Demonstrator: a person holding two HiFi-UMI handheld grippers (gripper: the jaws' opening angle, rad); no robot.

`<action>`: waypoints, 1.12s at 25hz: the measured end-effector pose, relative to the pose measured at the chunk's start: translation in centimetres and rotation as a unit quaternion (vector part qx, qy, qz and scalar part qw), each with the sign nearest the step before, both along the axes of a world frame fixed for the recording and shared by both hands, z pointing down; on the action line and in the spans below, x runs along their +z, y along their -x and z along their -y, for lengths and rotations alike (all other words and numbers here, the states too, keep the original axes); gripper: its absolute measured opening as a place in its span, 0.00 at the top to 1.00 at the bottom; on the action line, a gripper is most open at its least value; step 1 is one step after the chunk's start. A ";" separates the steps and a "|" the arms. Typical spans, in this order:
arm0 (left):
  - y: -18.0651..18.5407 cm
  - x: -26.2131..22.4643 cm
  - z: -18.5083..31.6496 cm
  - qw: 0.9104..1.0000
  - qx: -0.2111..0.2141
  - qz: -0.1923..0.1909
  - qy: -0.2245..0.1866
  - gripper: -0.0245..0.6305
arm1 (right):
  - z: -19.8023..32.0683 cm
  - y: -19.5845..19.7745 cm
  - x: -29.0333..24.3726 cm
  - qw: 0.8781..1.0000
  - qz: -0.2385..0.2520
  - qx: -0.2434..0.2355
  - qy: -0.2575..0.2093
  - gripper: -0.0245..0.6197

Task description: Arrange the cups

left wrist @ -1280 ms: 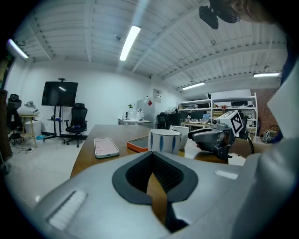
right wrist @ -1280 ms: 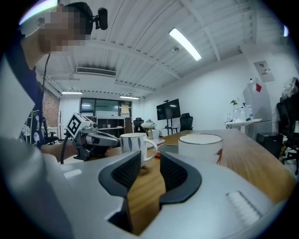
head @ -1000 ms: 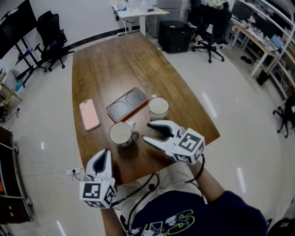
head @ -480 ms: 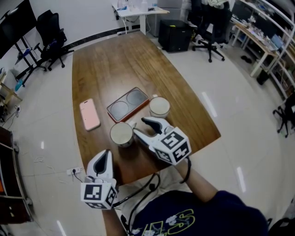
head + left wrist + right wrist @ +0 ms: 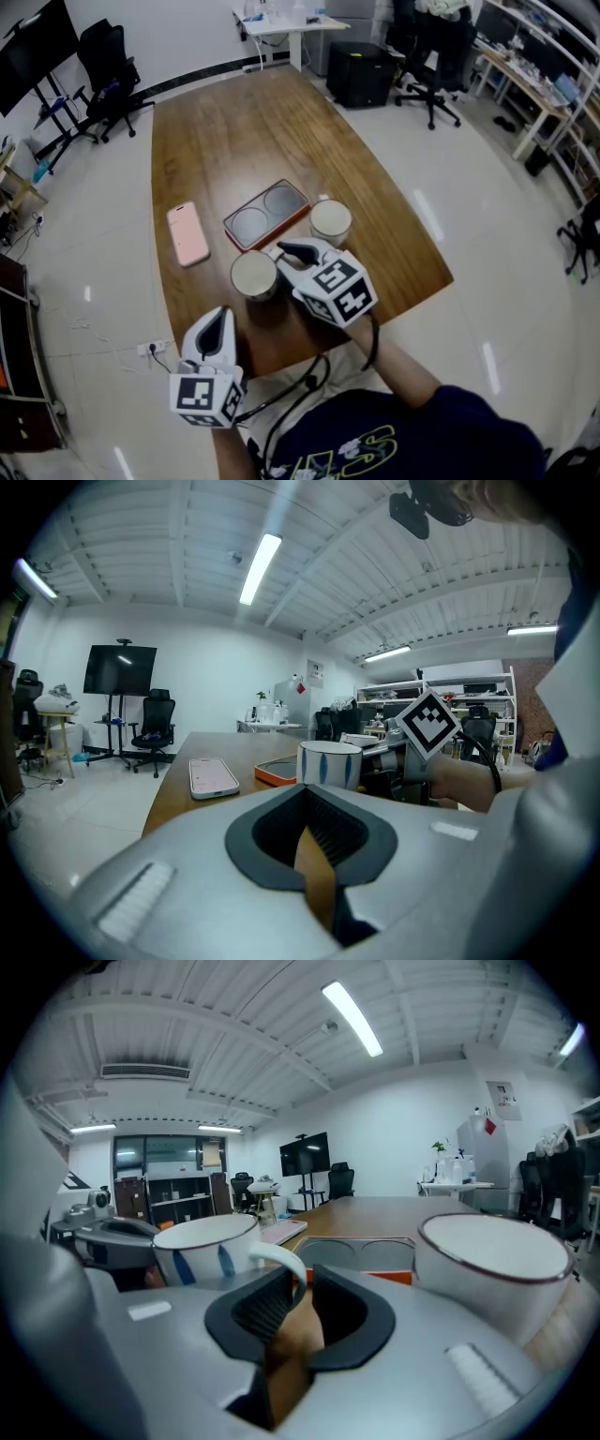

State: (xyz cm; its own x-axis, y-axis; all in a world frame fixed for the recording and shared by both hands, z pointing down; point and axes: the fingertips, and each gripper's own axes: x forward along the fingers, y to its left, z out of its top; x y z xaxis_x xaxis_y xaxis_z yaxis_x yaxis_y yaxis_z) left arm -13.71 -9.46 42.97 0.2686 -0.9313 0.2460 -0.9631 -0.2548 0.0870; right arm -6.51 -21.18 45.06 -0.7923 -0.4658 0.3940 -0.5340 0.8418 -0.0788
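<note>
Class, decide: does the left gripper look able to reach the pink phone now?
Probably yes: only bare tabletop lies between the left gripper and the pink phone; the striped cup stands aside.

readable text: none | shirt print point(image 5: 367, 442): pale letters, cut off, illegible

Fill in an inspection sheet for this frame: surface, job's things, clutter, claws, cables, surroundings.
Surface: wooden table, glossy.
Job's things: blue-marked cup and brown-rimmed cup, both upright on the table; orange tray behind them, its two recesses empty.
Clutter: pink phone lying flat, left of the tray.
Claws: right claw has just been closing, now shut on the blue-marked cup's handle; left claw shut, empty, at the near table edge.
Cables: black cable at the person's chest; power strip on the floor.
Surroundings: office chairs, monitor.
</note>
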 end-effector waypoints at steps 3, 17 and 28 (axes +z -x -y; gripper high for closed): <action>0.0 0.0 0.1 1.000 0.001 0.001 0.000 0.96 | -0.1 0.2 -0.1 1.000 0.004 -0.005 -0.001 0.91; -0.1 0.2 0.1 1.000 0.004 0.004 0.000 0.96 | -0.8 0.3 -1.4 0.991 0.105 -0.025 0.080 0.91; -0.2 0.0 0.1 1.000 0.002 0.004 0.000 0.96 | -1.6 -0.2 -9.0 0.992 0.098 -0.069 0.042 0.91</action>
State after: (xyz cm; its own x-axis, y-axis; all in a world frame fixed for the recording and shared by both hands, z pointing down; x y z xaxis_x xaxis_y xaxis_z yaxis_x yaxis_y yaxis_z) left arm -13.53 -9.56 42.96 0.2710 -0.9299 0.2488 -0.9625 -0.2591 0.0803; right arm -6.27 -19.58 36.07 -0.9116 -0.3193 0.2588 -0.3814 0.8917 -0.2436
